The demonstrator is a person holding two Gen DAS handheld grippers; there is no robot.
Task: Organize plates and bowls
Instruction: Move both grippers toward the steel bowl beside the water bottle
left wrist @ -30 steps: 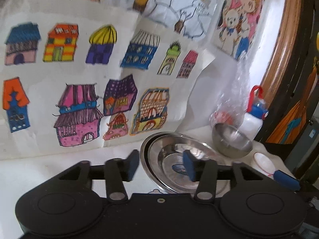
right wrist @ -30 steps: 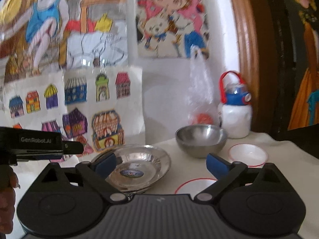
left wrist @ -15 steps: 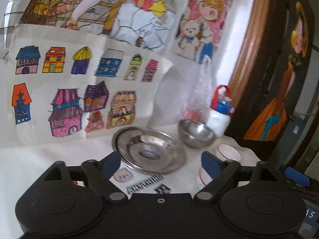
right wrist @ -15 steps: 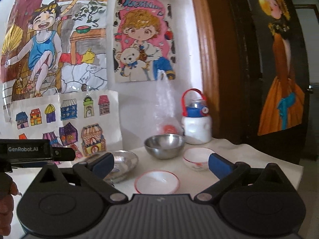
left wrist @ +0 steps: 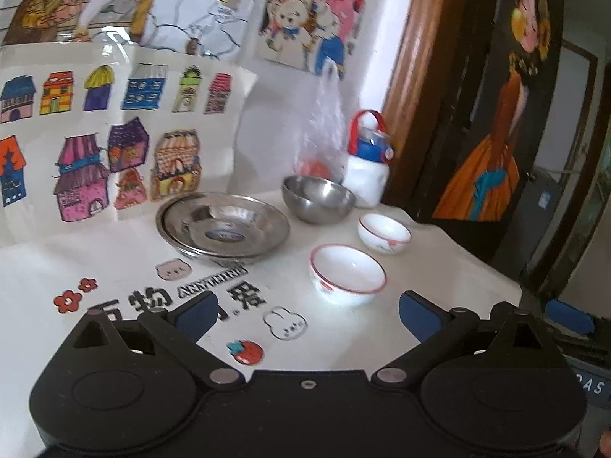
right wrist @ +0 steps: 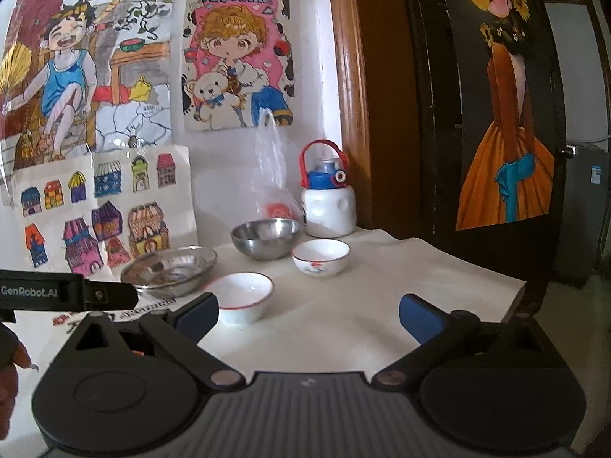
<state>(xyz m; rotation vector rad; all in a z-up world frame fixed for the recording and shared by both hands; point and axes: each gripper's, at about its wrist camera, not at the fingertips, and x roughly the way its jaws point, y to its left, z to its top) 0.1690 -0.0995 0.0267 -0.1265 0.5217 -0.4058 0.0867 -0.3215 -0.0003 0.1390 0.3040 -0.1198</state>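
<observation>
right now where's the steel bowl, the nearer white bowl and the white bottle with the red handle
round steel bowl (right wrist: pixel 266 243), right wrist view, outer wall
nearer red-rimmed white bowl (left wrist: pixel 345 267), left wrist view, inside
white bottle with red handle (right wrist: pixel 329 210), right wrist view, body

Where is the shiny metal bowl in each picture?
Left wrist view: the metal bowl sits right of centre at the back of the table, right of the steel plates.
Right wrist view: the metal bowl sits just left of centre, behind the two white bowls.
Shared landmark: the white bottle with a red handle stands just behind it, to its right.
</observation>
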